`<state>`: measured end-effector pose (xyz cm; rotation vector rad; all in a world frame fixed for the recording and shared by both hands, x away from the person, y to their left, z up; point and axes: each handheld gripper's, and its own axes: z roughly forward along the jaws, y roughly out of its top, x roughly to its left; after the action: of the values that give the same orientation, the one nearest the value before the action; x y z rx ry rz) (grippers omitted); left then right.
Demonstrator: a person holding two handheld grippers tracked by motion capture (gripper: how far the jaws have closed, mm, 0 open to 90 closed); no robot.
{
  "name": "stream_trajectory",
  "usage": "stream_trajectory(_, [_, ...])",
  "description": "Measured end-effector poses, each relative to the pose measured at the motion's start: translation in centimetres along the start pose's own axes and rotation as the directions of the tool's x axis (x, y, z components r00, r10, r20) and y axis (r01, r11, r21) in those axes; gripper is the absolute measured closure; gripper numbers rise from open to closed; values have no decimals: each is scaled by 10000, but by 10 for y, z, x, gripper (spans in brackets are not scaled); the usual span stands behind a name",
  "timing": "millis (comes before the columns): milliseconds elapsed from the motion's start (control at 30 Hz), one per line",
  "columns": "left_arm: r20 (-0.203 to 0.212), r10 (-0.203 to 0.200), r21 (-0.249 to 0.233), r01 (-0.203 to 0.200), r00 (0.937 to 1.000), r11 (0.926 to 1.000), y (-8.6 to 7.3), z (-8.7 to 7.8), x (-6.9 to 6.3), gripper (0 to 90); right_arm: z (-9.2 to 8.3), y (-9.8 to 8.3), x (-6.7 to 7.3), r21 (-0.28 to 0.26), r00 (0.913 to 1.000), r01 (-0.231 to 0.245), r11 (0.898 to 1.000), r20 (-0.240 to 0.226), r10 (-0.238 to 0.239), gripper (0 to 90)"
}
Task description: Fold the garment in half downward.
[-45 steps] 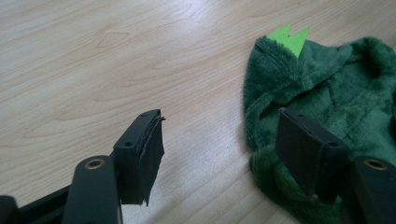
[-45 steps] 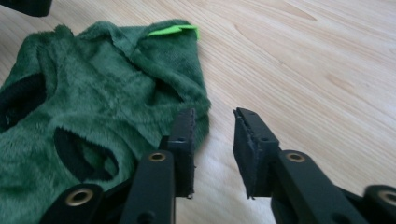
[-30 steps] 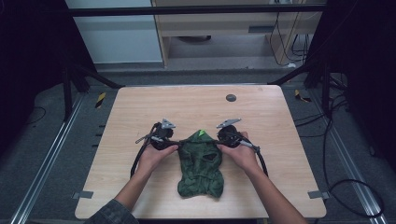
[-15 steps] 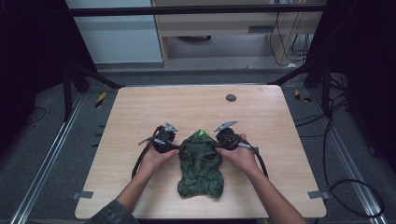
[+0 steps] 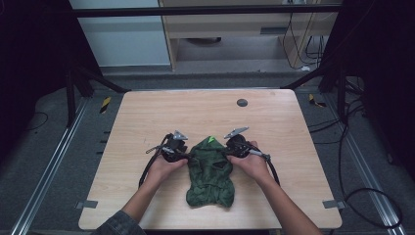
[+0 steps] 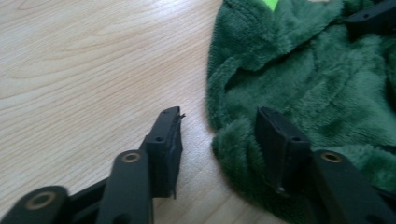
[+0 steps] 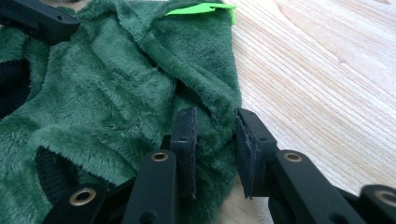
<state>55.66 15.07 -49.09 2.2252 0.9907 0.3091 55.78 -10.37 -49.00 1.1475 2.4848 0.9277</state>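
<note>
I have the fleece (image 5: 210,171), a dark green garment with a bright green tag (image 5: 211,140) at its far end, lying crumpled mid-surface (image 5: 147,112) on the near half.

Left claw (image 6: 219,128): jaws have just been closing, one pad on bare wood, the other over the fleece edge; not yet pinching, so unclenched. Right claw (image 7: 215,126): jaws also just closing, a fold of the edge between the pads; one pad seems to touch the pile, the other stands off, so no firm bite.

To grip well, I judge each claw should take the single hem layer, not a bunched fold, and close fully before any lift.

Both hands lie low and level, flanking the garment's upper part, claws pointing inward.
</note>
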Motion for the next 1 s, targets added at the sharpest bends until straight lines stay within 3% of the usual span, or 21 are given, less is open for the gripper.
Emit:
stream_trajectory(67, [81, 15, 2, -15, 10000, 10000, 0, 0, -1, 564, 0, 0, 0, 0, 10000, -8, 10000, 2, 8, 705])
stream_trajectory(167, [254, 68, 46, -69, 9997, 10000, 0, 0, -4, 701, 0, 0, 0, -3, 10000, 91, 10000, -40, -91, 733])
stream_trajectory(367, [444, 192, 81, -196, 9988, 9998, 0, 0, -7, 799, 0, 1, 3, 53, 9997, 212, 9998, -157, -211, 827])
stream_trajectory(633, [287, 395, 70, -397, 9988, 9992, 2, -3, -8, 823, -4, 4, 4, -7, 9989, 441, 9990, -134, -441, 852])
stream_trajectory(1000, [128, 869, -118, -867, 9961, 9962, 19, -15, -10, 823, -27, 9, 5, -479, 9980, 617, 9969, -132, -624, 856])
